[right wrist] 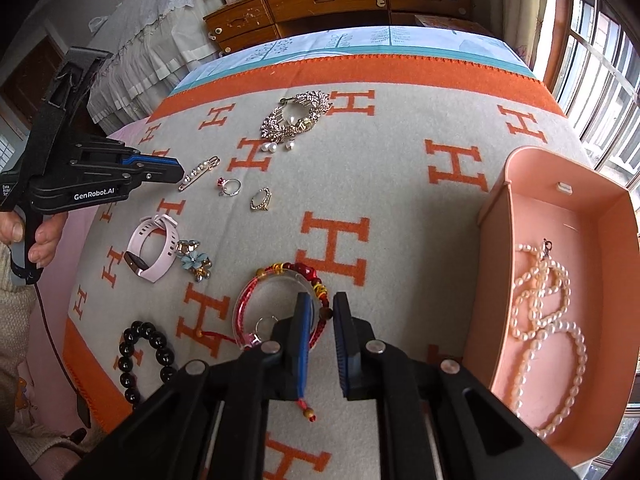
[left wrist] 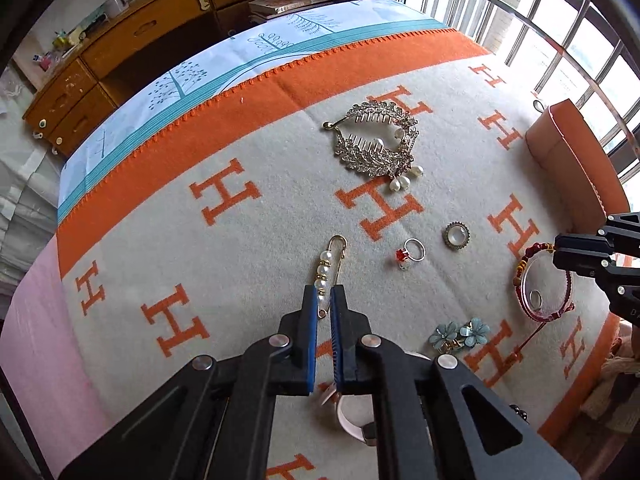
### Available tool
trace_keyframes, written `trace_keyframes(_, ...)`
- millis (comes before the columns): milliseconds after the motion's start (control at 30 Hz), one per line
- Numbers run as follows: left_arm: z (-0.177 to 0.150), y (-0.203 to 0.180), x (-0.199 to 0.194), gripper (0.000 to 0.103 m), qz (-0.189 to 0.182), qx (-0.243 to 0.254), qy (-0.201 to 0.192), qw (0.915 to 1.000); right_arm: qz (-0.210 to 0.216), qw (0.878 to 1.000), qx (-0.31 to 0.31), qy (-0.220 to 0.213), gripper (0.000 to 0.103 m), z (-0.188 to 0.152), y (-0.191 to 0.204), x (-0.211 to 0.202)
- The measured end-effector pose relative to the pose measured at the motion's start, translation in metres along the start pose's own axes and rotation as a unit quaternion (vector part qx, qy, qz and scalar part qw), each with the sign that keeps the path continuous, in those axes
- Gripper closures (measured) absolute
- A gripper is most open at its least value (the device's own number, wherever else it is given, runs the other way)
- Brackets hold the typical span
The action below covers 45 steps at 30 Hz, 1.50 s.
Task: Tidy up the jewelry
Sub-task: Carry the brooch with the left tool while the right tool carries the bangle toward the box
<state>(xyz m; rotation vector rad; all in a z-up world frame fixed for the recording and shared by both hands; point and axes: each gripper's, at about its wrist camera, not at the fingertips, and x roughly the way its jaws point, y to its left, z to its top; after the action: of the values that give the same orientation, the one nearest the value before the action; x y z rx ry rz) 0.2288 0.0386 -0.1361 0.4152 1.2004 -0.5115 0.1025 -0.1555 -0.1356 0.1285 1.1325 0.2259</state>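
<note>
A gold pin with pearls (left wrist: 329, 270) sits between the blue pads of my left gripper (left wrist: 323, 290), which is shut on its lower end; from the right wrist view the left gripper (right wrist: 178, 174) holds the pin (right wrist: 200, 171) by its tip just over the blanket. My right gripper (right wrist: 322, 300) points down at a red beaded bracelet (right wrist: 296, 270) and is shut on its beaded edge. In the left wrist view the right gripper (left wrist: 556, 250) pinches the bracelet (left wrist: 538, 248). A pink box (right wrist: 600, 208) on the right holds a pearl necklace (right wrist: 548, 304).
On the orange-and-grey blanket (right wrist: 400, 200) lie a crystal hair comb (left wrist: 376, 140), a red-stone ring (left wrist: 410, 252), a round ring (left wrist: 456, 234), blue flower earrings (left wrist: 460, 334), a pink watch (right wrist: 154, 246) and a black bead bracelet (right wrist: 144, 356). A wooden dresser (right wrist: 328, 0) stands beyond the bed.
</note>
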Motion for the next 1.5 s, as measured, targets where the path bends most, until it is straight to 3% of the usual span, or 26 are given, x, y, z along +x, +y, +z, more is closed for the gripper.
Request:
trace_keyframes(133, -0.005, -0.001, -0.009, 0.097, 0.002, -0.004, 0.002, 1.0, 0.006, 1.0, 0.004, -0.026, 0.093, -0.002, 0.001, -0.02)
trace_keyframes(300, 0.008, 0.016, 0.019, 0.075, -0.032, -0.043, 0.029, 0.9981, 0.009, 0.999, 0.0, -0.035, 0.097, -0.008, 0.005, -0.034)
trace_keyframes(400, 0.014, 0.02, 0.031, 0.072, -0.035, -0.056, 0.039, 0.997, 0.006, 0.999, 0.003, -0.041, 0.097, -0.011, 0.004, -0.04)
trace_keyframes(567, 0.019, 0.018, 0.04, 0.072, -0.029, -0.057, 0.04, 0.9972, 0.006, 0.999, 0.01, -0.05, 0.097, -0.017, -0.001, -0.05)
trace_keyframes(633, 0.019, 0.019, 0.04, 0.076, -0.022, -0.063, 0.039, 0.997, 0.007, 0.999, 0.014, -0.05, 0.097, -0.019, -0.002, -0.051)
trace_keyframes(667, 0.018, 0.018, 0.039, 0.092, -0.016, -0.065, 0.039, 0.997, 0.008, 0.999, 0.016, -0.05, 0.097, -0.019, -0.002, -0.051)
trace_keyframes(700, 0.018, 0.018, 0.039, 0.098, -0.02, -0.07, 0.041, 0.9965, 0.009, 0.999, 0.017, -0.051, 0.097, -0.019, -0.002, -0.052)
trace_keyframes(967, 0.01, 0.002, 0.019, 0.098, -0.013, -0.108, 0.029, 0.9936, 0.021, 0.998, 0.027, -0.058, 0.099, -0.013, -0.008, -0.057)
trace_keyframes(1300, 0.011, -0.053, -0.055, 0.098, -0.051, -0.093, -0.043, 0.9934, 0.071, 0.995, 0.053, 0.044, 0.097, -0.01, -0.021, -0.022)
trace_keyframes(1367, 0.01, -0.064, -0.064, 0.098, -0.06, -0.085, -0.051, 0.9933, 0.07, 0.995, 0.045, 0.052, 0.092, -0.014, -0.015, -0.018)
trace_keyframes(1433, 0.01, -0.075, -0.068, 0.098, -0.069, -0.076, -0.054, 0.9933, 0.065, 0.996, 0.04, 0.056, 0.078, -0.018, -0.01, -0.014)
trace_keyframes(1500, 0.011, -0.084, -0.071, 0.098, -0.075, -0.067, -0.056, 0.9934, 0.052, 0.996, 0.032, 0.058, 0.075, -0.02, -0.004, -0.008)
